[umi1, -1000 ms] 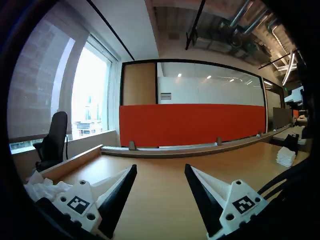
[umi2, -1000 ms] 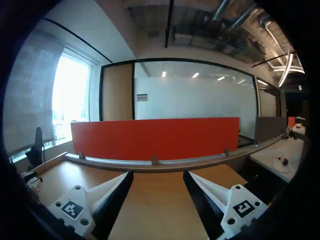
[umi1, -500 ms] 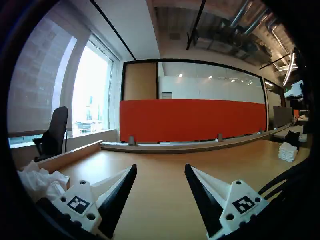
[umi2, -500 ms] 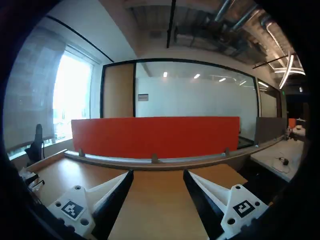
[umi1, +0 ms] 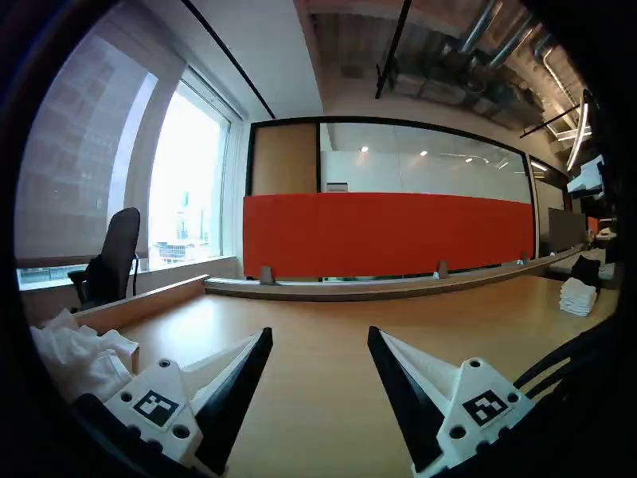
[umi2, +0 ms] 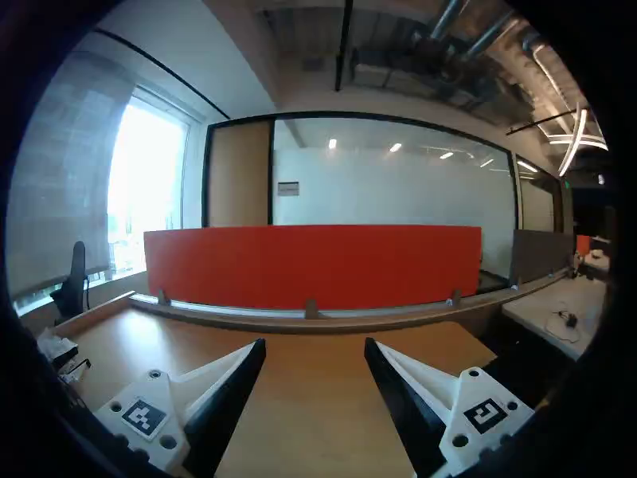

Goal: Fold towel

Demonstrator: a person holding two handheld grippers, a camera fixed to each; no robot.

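Observation:
In the left gripper view, a heap of crumpled white towels [umi1: 76, 358] lies on the wooden table [umi1: 318, 334] at the left, beside my left gripper [umi1: 318, 350], which is open and holds nothing. A stack of folded white towels [umi1: 578, 296] sits at the table's far right. In the right gripper view, my right gripper [umi2: 314, 358] is open over the bare wooden table [umi2: 318, 390], with nothing between its fingers. A bit of white cloth [umi2: 57, 348] shows at the left edge.
An orange divider panel [umi1: 388, 234] runs along the table's far edge, also seen as the orange panel [umi2: 312, 264] in the right gripper view. A black office chair [umi1: 109, 267] stands by the window at the left. Another desk [umi2: 561, 311] lies to the right.
Both views have tilted down slightly, so more tabletop shows and the orange panel sits higher. The crumpled heap looks a little larger and nearer at the left. Both grippers stay open.

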